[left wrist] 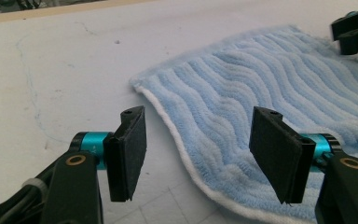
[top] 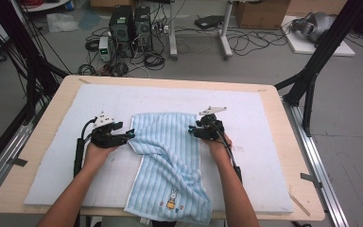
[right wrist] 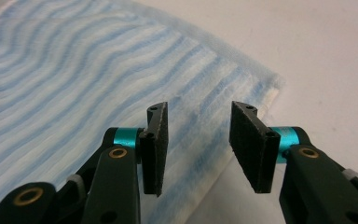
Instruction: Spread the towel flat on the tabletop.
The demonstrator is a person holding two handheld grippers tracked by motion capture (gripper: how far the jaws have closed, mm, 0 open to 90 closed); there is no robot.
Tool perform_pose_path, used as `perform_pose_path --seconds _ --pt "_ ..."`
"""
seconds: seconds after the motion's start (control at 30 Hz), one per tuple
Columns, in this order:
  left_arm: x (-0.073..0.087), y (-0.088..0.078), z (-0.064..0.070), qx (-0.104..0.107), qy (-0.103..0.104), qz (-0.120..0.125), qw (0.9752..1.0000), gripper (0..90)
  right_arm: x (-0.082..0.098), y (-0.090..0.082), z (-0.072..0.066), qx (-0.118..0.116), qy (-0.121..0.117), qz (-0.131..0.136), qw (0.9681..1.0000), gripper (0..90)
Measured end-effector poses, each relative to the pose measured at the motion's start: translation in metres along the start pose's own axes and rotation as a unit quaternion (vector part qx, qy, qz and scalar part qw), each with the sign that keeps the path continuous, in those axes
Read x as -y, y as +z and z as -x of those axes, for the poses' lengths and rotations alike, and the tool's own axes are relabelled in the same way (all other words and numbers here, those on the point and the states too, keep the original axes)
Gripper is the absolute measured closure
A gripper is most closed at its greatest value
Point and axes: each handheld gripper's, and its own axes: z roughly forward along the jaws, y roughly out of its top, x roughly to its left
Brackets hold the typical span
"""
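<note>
Blue-striped towel (top: 170,161) lies rumpled on the white mat (top: 52,156) covering the bench, its near end overhanging the front edge. Left claw (left wrist: 205,154) gapes over the towel's left border, holding nothing; right claw (right wrist: 198,144) stands part-open above its right edge, gripping nothing.

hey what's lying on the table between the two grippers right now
In the high view, the light blue striped towel lies between the left gripper and the right gripper, spread over the white foam mat.
</note>
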Motion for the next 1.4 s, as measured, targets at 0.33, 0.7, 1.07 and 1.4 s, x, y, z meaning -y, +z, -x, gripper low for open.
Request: perform_pose_path --seconds 0.33,0.7,1.07,1.4 --pt "-0.002 0.003 -0.001 -0.011 -0.004 -0.007 0.9999 37.7 -0.015 0.013 0.007 0.072 -0.022 -0.038 0.9964 86.9" --pt "-0.021 0.026 -0.006 0.001 -0.011 -0.016 0.9998 41.1 -0.006 -0.008 0.029 0.107 0.036 0.004 0.9936 67.4" --pt "-0.037 0.087 -0.002 0.013 -0.015 -0.075 0.997 38.0 0.013 -0.047 0.031 0.075 0.038 0.018 0.9963 57.0" --pt "-0.043 0.098 0.001 -0.002 0.053 -0.094 0.9942 86.5 0.028 -0.05 0.032 0.064 0.05 0.011 0.9967 55.1"
